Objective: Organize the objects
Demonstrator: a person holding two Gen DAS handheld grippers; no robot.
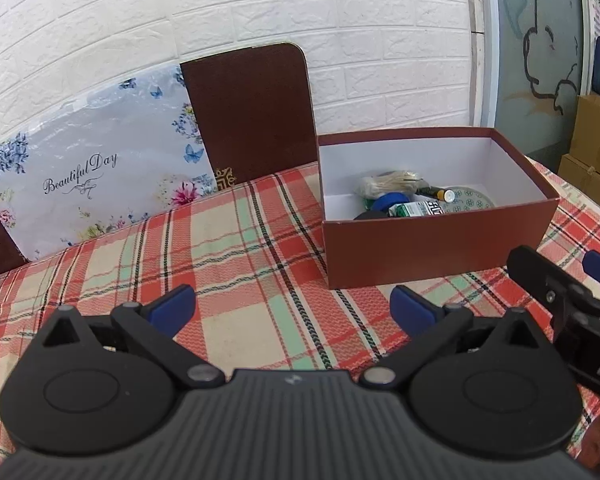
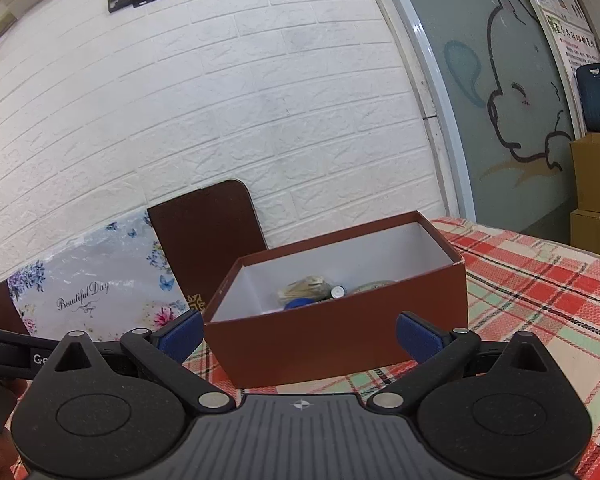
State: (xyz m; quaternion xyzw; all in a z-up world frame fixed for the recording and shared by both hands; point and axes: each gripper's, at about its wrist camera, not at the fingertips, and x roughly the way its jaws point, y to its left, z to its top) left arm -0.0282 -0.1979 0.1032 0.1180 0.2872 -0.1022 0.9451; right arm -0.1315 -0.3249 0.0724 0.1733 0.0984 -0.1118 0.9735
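Note:
An open dark red box (image 1: pixel 436 248) with a white inside stands on the plaid tablecloth (image 1: pixel 240 264). It holds several small things: a bundle of cotton swabs (image 1: pixel 392 184), a blue round piece (image 1: pixel 388 202), a green and white tube (image 1: pixel 418 209), a battery (image 1: pixel 446 194) and a patterned disc (image 1: pixel 474 200). My left gripper (image 1: pixel 292 310) is open and empty, in front and left of the box. My right gripper (image 2: pixel 300 332) is open and empty, close before the box (image 2: pixel 340 336); it also shows at the left wrist view's right edge (image 1: pixel 560 292).
A dark brown lid (image 1: pixel 248 116) and a floral "Beautiful Day" board (image 1: pixel 96 172) lean on the white brick wall behind the table. Cardboard cartons (image 2: pixel 596 196) stand at the far right beyond the table edge.

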